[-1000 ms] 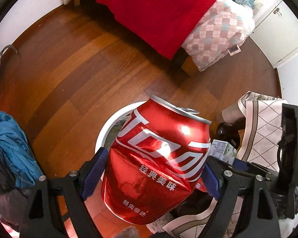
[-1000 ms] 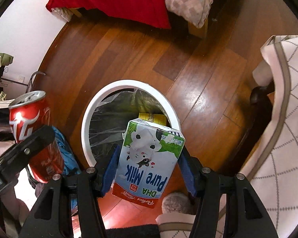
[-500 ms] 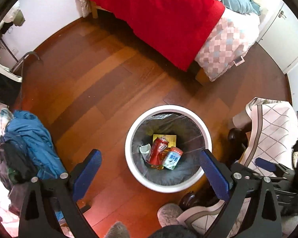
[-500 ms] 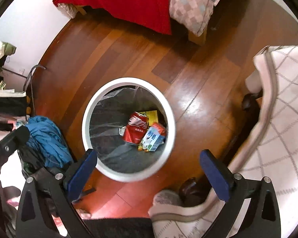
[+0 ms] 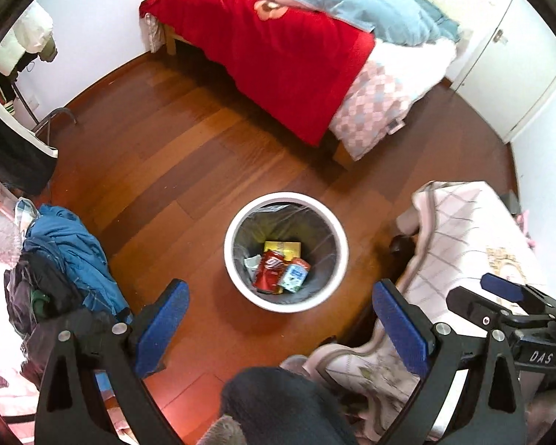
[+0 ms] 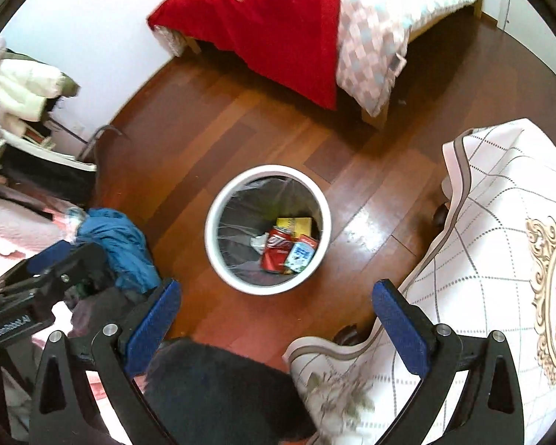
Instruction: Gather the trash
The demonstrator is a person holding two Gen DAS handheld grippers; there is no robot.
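Both tongs, the left gripper (image 5: 278,326) and the right gripper (image 6: 276,319), hang spread apart and empty, high above the white bin (image 5: 237,222). At twelve o'clock from each, a red can (image 5: 268,272) and milk carton (image 5: 294,278) lie touching inside, likely dropped there as trash.

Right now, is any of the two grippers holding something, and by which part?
Nothing is held. The left gripper and the right gripper are both open, above the white round trash bin.
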